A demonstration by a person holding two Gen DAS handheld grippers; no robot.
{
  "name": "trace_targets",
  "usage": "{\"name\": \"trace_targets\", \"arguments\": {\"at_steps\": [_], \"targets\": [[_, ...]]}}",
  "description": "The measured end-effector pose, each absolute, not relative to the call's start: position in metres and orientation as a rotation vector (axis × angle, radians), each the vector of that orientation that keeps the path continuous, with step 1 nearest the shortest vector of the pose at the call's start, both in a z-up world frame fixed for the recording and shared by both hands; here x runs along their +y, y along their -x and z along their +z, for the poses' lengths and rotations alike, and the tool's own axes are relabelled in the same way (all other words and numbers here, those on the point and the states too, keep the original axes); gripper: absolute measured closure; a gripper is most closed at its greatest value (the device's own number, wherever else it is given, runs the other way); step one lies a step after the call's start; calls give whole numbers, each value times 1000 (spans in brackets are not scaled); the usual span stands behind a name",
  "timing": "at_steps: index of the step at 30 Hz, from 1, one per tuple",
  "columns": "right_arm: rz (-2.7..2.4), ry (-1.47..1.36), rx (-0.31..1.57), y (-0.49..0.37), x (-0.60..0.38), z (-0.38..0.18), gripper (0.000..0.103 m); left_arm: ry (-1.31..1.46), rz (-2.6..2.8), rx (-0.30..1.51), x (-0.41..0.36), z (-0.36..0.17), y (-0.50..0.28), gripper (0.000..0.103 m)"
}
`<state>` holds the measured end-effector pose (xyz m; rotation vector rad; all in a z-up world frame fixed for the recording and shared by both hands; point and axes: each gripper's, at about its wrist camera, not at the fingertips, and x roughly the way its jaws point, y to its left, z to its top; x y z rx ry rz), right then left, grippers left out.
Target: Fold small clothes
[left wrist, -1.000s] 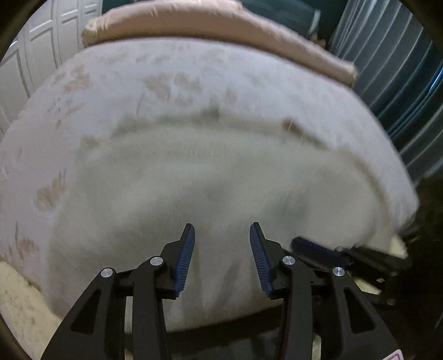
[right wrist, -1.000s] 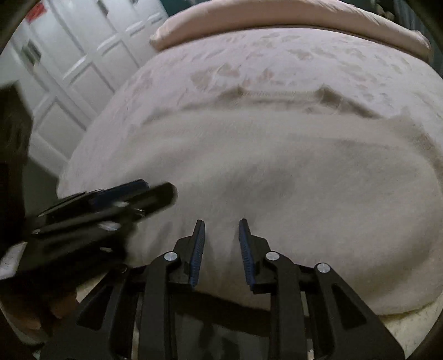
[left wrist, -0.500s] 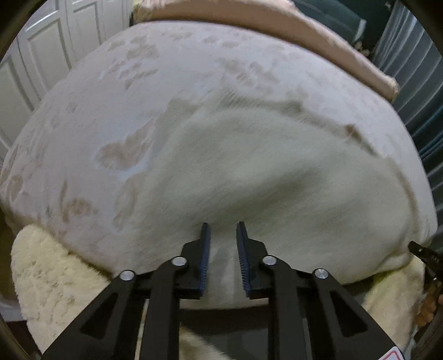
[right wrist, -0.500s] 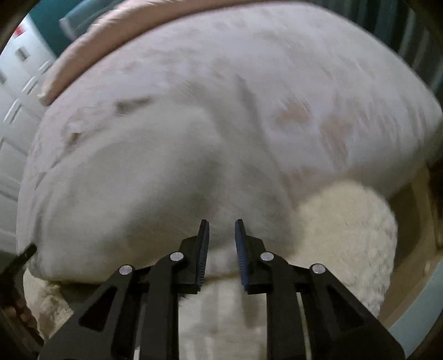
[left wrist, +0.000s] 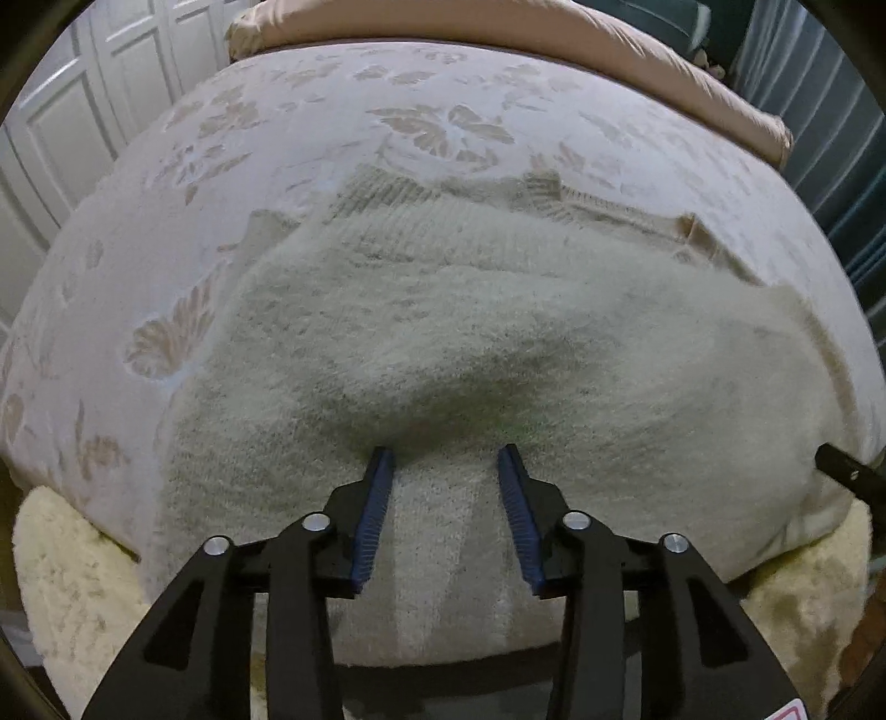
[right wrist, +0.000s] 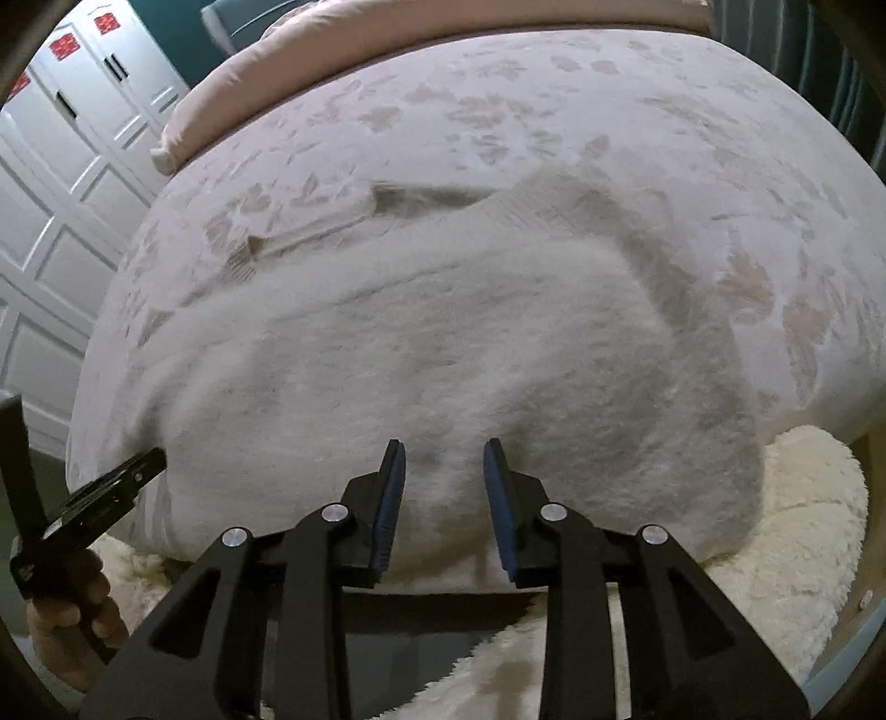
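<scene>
A cream fuzzy knit sweater (left wrist: 498,332) lies spread flat on the bed, its ribbed hem (left wrist: 387,191) at the far side. My left gripper (left wrist: 444,454) points down over the sweater's near edge. Its jaws are opening, with knit below and between them but the pads not pressing on it. A dark pucker in the knit sits just beyond its fingertips. My right gripper (right wrist: 442,446) hovers over the sweater (right wrist: 443,343) nearer its right end, jaws also opening and gripping nothing. The left gripper (right wrist: 111,487) shows at the left edge of the right wrist view, held by a hand (right wrist: 66,609).
The bed has a pale floral bedspread (left wrist: 432,127) with a pink duvet roll (left wrist: 554,33) at its far end. A cream fluffy throw (right wrist: 803,526) hangs off the near edge. White panelled doors (left wrist: 83,111) stand left, and blue-grey curtains (left wrist: 830,138) hang on the right.
The left jaws narrowed and have spread again over the near edge. The right gripper slid rightward along the sweater, rolled, and its jaws stand wider than half a second ago.
</scene>
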<state>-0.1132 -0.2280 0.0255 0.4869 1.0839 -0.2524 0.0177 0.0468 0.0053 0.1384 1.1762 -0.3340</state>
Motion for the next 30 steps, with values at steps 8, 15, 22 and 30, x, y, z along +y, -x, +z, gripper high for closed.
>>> {"name": "trace_targets", "arguments": {"at_steps": [8, 15, 22, 30], "targets": [[-236, -351, 1066, 77, -188, 36, 69, -95, -373, 1124, 40, 31, -19, 60], [-149, -346, 1131, 18, -166, 12, 67, -118, -335, 1149, 5, 14, -58, 52], [-190, -254, 1024, 23, -175, 46, 48, -71, -342, 1081, 16, 36, -73, 44], [-483, -379, 965, 30, -298, 46, 33, 111, -224, 1095, 75, 42, -138, 33]]}}
